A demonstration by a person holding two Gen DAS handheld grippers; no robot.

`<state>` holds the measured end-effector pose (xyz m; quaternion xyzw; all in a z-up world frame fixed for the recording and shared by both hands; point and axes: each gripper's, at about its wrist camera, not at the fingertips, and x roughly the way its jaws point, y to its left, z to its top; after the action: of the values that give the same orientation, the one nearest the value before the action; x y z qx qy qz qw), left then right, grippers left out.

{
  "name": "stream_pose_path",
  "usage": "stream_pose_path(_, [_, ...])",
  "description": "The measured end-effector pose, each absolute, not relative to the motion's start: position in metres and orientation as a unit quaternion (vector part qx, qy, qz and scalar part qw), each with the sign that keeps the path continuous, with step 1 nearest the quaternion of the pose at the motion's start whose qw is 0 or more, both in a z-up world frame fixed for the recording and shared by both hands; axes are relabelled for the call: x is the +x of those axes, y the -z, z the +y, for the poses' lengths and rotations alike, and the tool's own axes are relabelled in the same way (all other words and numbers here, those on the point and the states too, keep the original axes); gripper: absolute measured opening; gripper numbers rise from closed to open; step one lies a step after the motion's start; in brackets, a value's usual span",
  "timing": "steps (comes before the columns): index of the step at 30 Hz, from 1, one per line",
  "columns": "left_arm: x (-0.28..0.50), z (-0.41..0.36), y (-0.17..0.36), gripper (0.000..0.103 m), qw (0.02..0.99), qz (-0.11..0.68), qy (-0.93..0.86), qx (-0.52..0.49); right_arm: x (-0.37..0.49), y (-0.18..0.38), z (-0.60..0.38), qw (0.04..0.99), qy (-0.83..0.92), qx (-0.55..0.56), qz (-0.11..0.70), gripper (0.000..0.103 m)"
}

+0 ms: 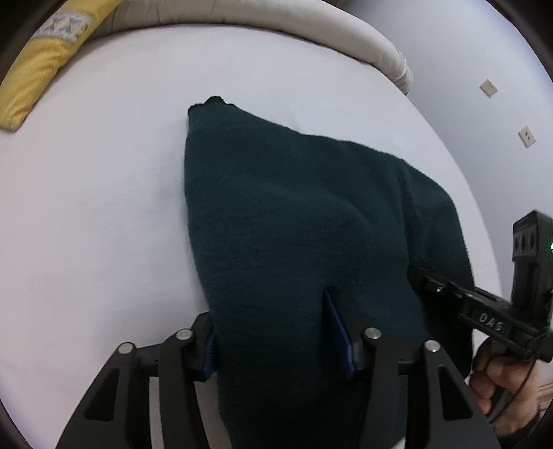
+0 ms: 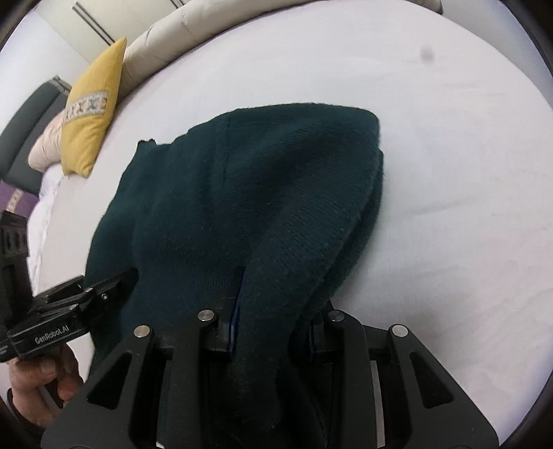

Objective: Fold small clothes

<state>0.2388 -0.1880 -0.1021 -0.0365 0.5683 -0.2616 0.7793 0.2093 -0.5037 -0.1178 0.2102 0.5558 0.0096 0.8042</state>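
Observation:
A dark green knit garment (image 1: 293,214) lies partly lifted over a white bed sheet (image 1: 86,207); it also shows in the right wrist view (image 2: 249,193). My left gripper (image 1: 273,331) is shut on its near edge, and the cloth drapes between and over the fingers. My right gripper (image 2: 273,311) is shut on the same near edge further right, fabric bunched between its jaws. The right gripper shows in the left wrist view (image 1: 425,276), biting the cloth. The left gripper shows in the right wrist view (image 2: 117,279), also on the cloth. The fingertips are mostly hidden by fabric.
A yellow pillow (image 1: 41,69) and a beige rolled duvet (image 1: 276,17) lie at the bed's far edge. The pillow also shows in the right wrist view (image 2: 93,114), next to a dark headboard (image 2: 24,127). White sheet surrounds the garment.

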Motion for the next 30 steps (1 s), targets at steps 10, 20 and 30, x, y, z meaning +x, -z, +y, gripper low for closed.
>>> stream_pose_path(10, [0.169, -0.117, 0.028, 0.037, 0.807, 0.516, 0.283, -0.038, 0.160, 0.016, -0.434, 0.850, -0.027, 0.113, 0.513, 0.021])
stream_pose_path(20, [0.121, -0.028, -0.007, 0.037, 0.825, 0.495, 0.269, -0.037, 0.089, -0.030, -0.349, 0.849, -0.121, 0.130, 0.497, 0.021])
stream_pose_path(30, [0.121, 0.015, 0.058, 0.038, 0.804, 0.542, 0.241, -0.052, 0.066, 0.029, -0.295, 0.818, -0.156, 0.164, 0.529, 0.021])
